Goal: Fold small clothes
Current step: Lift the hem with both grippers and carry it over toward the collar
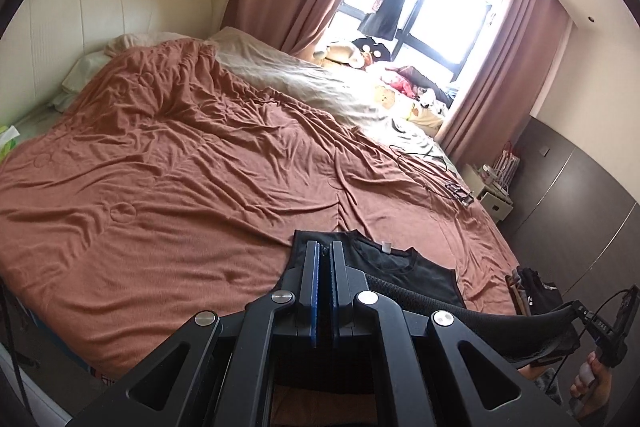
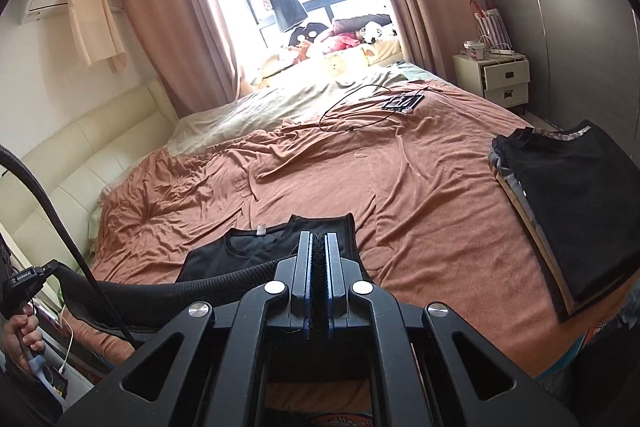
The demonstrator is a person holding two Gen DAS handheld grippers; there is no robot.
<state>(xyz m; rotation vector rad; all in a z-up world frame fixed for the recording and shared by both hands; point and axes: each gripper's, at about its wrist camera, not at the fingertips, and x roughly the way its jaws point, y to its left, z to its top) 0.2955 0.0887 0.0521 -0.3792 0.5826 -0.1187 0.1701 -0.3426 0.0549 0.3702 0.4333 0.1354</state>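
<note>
The bed point(image 2: 420, 163) is the work surface here, its rust-coloured cover rumpled but flat enough at the near edge to fold on. Off to the right sits a stack point(image 2: 568, 211) of dark, already folded clothes, parked well apart from the working spot, probably so finished pieces stay out of the way. The shirt point(image 1: 392, 263) being folded is black and lies collar-up near the bed's near edge, its lower half lifted into a sagging strip between the two tools. That looks like the hem getting carried up toward the collar.

The left gripper point(image 1: 325, 291) is clenched on one end of that strip, and the right gripper point(image 2: 318, 279) is clamped on the other. Both are held low, side by side, pointing across the bed.
</note>
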